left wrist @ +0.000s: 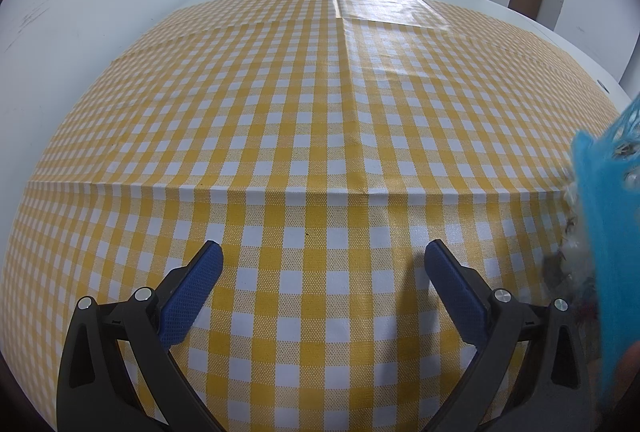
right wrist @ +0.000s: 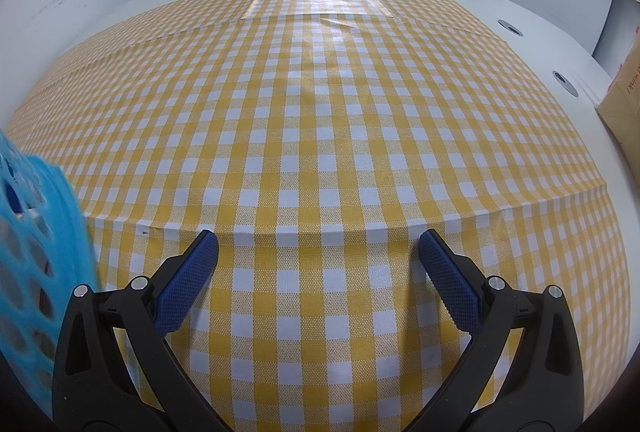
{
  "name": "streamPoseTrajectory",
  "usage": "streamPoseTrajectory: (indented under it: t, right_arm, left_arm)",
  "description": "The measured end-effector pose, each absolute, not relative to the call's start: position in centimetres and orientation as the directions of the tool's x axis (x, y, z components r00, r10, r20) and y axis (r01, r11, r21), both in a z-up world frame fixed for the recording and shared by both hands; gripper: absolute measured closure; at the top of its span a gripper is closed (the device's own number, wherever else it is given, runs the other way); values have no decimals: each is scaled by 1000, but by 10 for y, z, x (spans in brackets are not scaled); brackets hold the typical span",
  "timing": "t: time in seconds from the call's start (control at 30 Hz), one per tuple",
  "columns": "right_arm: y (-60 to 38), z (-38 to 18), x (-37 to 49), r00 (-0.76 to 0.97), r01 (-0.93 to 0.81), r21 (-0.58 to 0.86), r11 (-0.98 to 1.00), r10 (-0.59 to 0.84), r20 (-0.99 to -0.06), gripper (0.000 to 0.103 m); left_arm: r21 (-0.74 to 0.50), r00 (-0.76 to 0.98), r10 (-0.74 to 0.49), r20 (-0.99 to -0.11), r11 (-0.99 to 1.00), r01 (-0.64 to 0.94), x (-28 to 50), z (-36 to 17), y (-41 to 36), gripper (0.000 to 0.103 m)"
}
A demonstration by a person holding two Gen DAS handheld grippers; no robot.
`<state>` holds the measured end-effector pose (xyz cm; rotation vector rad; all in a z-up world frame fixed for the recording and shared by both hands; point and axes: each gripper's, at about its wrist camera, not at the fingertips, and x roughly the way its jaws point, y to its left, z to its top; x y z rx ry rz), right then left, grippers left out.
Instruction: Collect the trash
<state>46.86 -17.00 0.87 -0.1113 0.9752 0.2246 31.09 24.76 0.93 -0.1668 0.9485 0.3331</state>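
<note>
A blue perforated plastic basket (left wrist: 608, 232) stands at the right edge of the left wrist view, with crumpled clear wrappers and dark scraps (left wrist: 572, 256) showing against its wall. The same basket (right wrist: 36, 256) fills the left edge of the right wrist view. My left gripper (left wrist: 322, 252) is open and empty above the yellow-and-white checked tablecloth (left wrist: 320, 112), to the left of the basket. My right gripper (right wrist: 319, 244) is open and empty above the cloth (right wrist: 320, 112), to the right of the basket. No loose trash shows on the cloth.
The cloth covers a white table (right wrist: 520, 16) with two round cable grommets (right wrist: 565, 82) at the right. A brown cardboard box (right wrist: 624, 100) stands at the table's right edge. White walls and a doorway lie beyond the far edge.
</note>
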Motion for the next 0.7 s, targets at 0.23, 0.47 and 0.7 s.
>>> streamPoseTrajectory:
  t: [0.23,0.47,0.7]
  right_arm:
    - [-169,10,469,540,-238,7,971,139,-830,8]
    - [-169,10,469,540,-238,7,971,139,-830,8]
    - [-169,10,469,540,-239,7,971,139,-830,8]
  left_arm:
    - [5,537,206,-818,936,-351,311,9,248,5]
    - [5,537,206,-818,936,-351,311,9,248,5]
    - [5,537,206,-818,936,-351,311,9,247,5]
